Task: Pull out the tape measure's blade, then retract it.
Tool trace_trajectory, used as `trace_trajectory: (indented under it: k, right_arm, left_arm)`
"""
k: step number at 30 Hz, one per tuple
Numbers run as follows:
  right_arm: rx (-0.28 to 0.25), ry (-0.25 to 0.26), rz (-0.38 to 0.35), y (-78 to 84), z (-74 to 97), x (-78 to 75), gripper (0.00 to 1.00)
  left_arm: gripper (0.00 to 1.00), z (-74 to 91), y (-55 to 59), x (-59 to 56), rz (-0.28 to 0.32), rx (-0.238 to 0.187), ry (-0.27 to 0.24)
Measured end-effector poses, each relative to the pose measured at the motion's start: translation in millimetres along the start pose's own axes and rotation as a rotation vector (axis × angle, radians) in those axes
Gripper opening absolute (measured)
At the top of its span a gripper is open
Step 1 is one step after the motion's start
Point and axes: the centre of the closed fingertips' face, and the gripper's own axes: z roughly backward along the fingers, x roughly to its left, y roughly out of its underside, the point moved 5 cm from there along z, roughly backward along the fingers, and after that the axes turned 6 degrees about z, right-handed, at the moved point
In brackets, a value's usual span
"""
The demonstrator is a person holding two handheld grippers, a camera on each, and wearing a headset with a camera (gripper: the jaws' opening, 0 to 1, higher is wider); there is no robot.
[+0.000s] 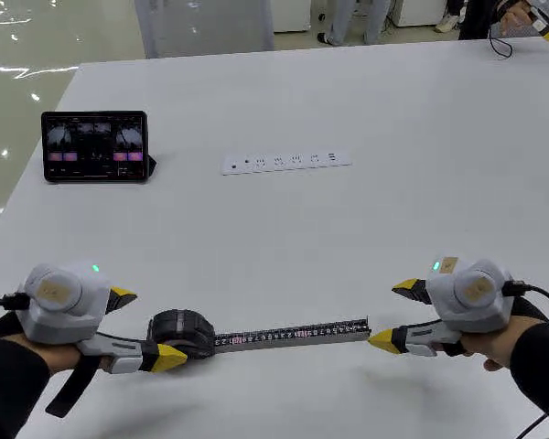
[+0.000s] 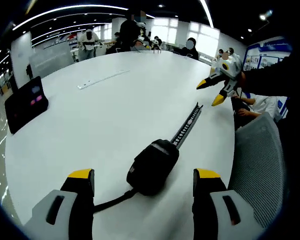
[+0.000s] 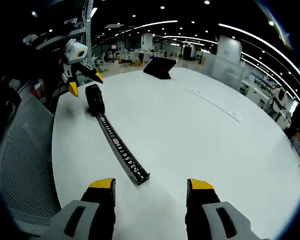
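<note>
Head view: the black round tape measure case (image 1: pixel 183 331) sits by the white bench's (image 1: pixel 393 183) near edge, its dark numbered blade (image 1: pixel 293 336) running rightward.

Left gripper view: the left gripper (image 2: pixel 144 175) has its jaws apart, case just ahead.

Right gripper view: the right gripper (image 3: pixel 151 183) is spread too, blade tip just ahead-left, ungripped.
</note>
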Motion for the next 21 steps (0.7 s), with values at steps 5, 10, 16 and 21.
trace_trajectory:
  k: [5,10,16,21]
  right_arm:
    - [-0.025,0.040,-0.033,9.3,18.7,0.9,0.60]
    - [-0.034,0.078,-0.048,20.2,33.5,1.5,0.64]
    - [-0.019,0.091,-0.069,30.8,48.3,9.9,0.69]
    - [-0.029,0.097,-0.113,39.5,58.2,20.0,0.77]
  left_arm:
    - [0.84,9.9,13.5,-1.6,0.012,-0.041,-0.017]
    - [0.94,20.7,20.3,0.3,0.014,-0.094,-0.066]
    - [0.99,32.9,34.4,-7.3,0.016,-0.143,-0.065]
    - [0.99,44.9,41.7,-4.7,0.014,-0.176,-0.087]
